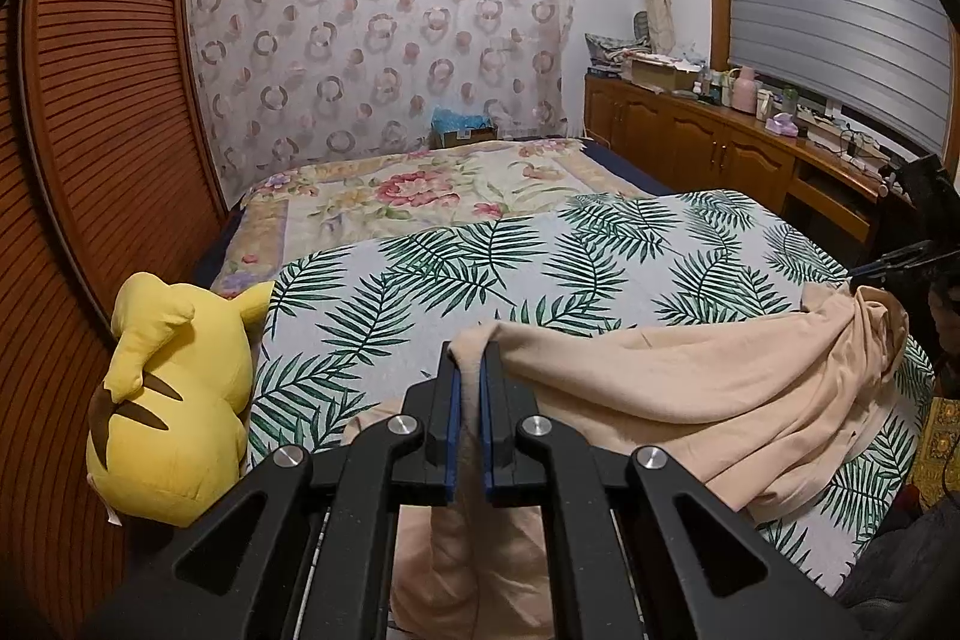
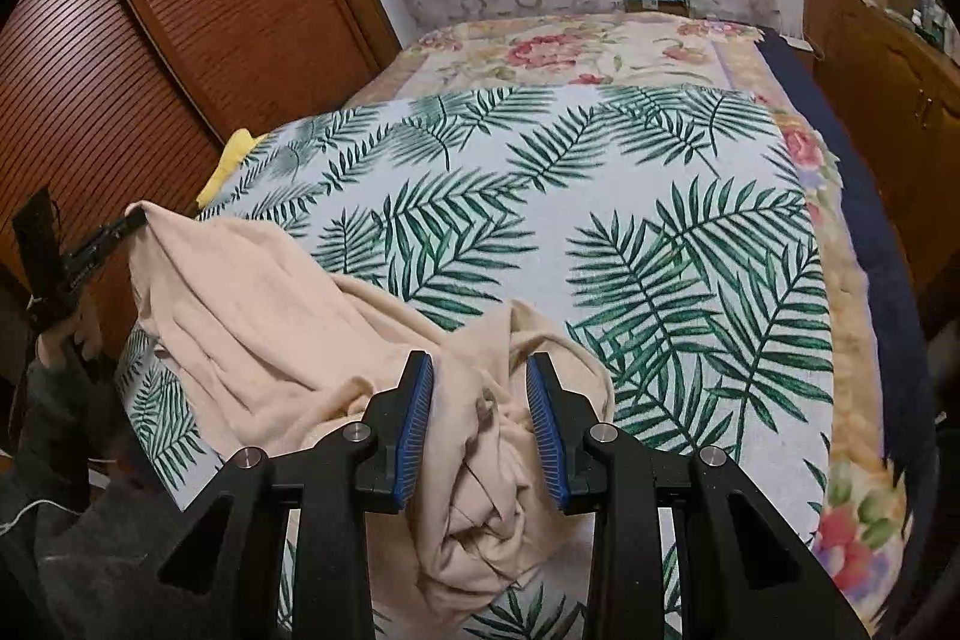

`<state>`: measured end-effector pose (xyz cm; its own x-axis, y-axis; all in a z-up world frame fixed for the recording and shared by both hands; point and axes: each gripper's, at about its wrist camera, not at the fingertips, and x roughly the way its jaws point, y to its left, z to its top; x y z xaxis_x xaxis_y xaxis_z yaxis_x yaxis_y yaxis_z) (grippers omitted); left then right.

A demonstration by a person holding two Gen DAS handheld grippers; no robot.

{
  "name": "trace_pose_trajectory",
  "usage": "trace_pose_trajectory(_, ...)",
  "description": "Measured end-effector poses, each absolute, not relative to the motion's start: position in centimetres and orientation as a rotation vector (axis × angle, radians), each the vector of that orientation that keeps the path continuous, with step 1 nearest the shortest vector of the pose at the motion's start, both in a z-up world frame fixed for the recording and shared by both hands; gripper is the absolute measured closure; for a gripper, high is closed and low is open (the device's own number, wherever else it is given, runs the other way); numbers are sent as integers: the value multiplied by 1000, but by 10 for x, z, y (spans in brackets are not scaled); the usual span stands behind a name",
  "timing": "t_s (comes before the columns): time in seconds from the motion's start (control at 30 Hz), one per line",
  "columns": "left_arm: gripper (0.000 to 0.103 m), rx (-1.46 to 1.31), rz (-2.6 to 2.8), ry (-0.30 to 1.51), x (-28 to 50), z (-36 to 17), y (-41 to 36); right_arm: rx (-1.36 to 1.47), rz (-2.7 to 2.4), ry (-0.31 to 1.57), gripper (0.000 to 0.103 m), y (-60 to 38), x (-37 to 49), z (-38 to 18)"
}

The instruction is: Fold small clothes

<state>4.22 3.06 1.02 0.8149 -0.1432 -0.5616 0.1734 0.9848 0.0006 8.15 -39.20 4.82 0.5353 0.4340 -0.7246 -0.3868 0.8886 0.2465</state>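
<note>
While the left gripper point(image 1: 471, 358) pinches a corner of the beige garment point(image 1: 690, 388) and the right gripper point(image 2: 480, 382) stands half-open around bunched cloth, spreading seems underway; next, grip firmly.

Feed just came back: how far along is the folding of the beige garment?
Barely started. No fold shows: the beige garment lies bunched on the palm-leaf cover. In hand: the left hand-held gripper is shut on one edge, while the right hand-held gripper stands open around a wad. Left: spreading flat and every fold.
</note>
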Motion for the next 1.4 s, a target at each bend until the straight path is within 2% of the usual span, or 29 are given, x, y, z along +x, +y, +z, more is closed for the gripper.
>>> trace_pose_trajectory(0.07,97,53,-168,595,42,10,30,53,493,882,68,-390,81,48)
trace_pose_trajectory(0.1,97,52,-168,595,43,10,30,46,506,883,74,-389,79,47)
trace_pose_trajectory(0.13,97,50,-168,597,42,10,31,38,521,883,88,-386,78,47)
trace_pose_trajectory(0.23,97,43,-166,593,42,9,31,-35,525,844,93,-376,67,52)
trace_pose_trajectory(0.37,97,8,-177,554,38,22,37,-85,473,702,94,-376,49,87)
trace_pose_trajectory(0.47,97,-14,-178,482,35,55,41,-109,437,558,95,-379,34,136)
trace_pose_trajectory(0.7,97,-17,-164,227,12,173,53,-222,367,233,95,-375,-16,272)
trace_pose_trajectory(0.87,97,3,-155,62,-24,250,61,-275,335,57,95,-374,-71,344)
trace_pose_trajectory(1.07,97,30,-154,-65,-69,305,69,-343,297,-56,95,-374,-132,392)
trace_pose_trajectory(1.4,97,67,-133,-196,-102,372,69,-395,220,-140,95,-355,-171,425)
